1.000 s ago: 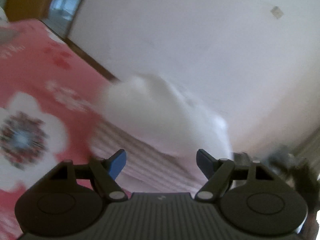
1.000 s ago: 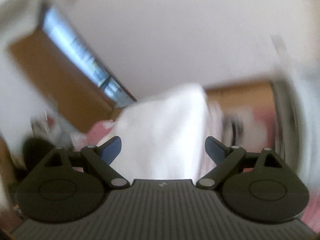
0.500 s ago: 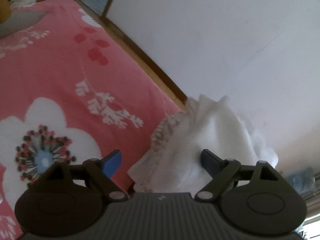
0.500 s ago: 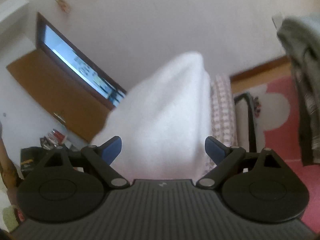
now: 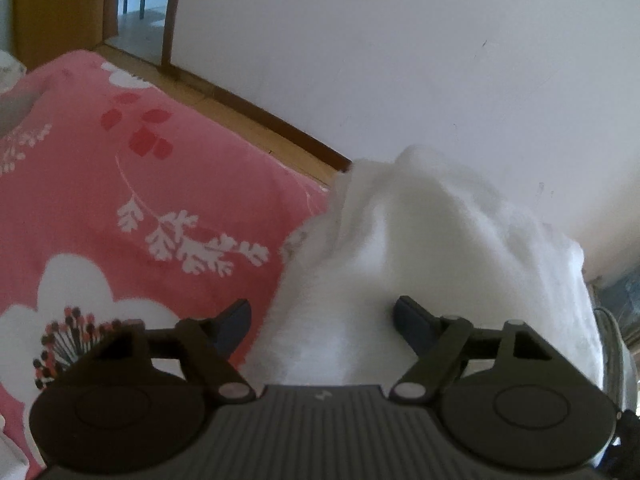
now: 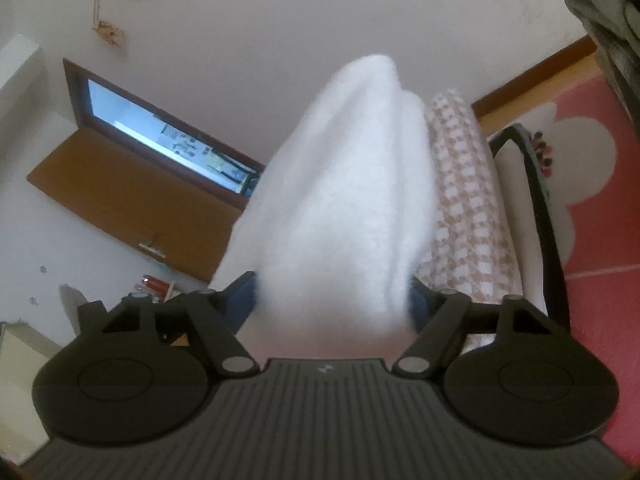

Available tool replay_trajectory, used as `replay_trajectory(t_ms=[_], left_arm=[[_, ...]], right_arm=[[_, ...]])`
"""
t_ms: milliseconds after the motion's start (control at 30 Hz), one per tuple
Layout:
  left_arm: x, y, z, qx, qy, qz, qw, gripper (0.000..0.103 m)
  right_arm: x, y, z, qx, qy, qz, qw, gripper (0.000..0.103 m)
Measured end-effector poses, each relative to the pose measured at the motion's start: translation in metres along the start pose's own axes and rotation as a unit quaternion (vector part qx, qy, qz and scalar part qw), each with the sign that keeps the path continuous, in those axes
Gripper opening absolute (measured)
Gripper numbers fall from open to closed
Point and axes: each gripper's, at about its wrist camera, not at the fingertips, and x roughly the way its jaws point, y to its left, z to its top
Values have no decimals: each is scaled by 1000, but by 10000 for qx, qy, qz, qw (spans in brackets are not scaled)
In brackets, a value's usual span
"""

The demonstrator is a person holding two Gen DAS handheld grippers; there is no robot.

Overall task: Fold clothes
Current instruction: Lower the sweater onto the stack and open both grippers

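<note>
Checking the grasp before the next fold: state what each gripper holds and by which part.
Both the left gripper and the right gripper hold the white fleecy garment, each at a bunched edge; which part of the garment cannot be told.

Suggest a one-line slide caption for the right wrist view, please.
Right tongs holding a bunched white fleecy garment before a white wall.
</note>
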Motion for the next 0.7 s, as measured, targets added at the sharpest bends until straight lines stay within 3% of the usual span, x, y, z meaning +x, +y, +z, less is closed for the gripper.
replay_trajectory(t_ms=[133, 200, 400, 567, 700], left_arm=[[0, -14, -1, 58, -24, 87, 9999, 74], [-3, -22, -5, 186, -56, 164, 9997, 74], [-7, -28, -14, 327, -128, 187, 9992, 74], [-7, -36, -18, 557, -200, 216, 9980, 75], [-5, -39, -17, 624, -213, 178, 9977, 75]], right_arm=[[-6, 12, -7, -270, -215, -103, 9994, 53], [-13, 20, -12, -501, -312, -156, 9981, 51], [-33, 44, -29, -1189, -602, -314, 9906, 47], [-41, 38, -54, -1191, -772, -413, 9890, 47], [-39, 29, -49, -1151, -790, -330, 9897, 46]])
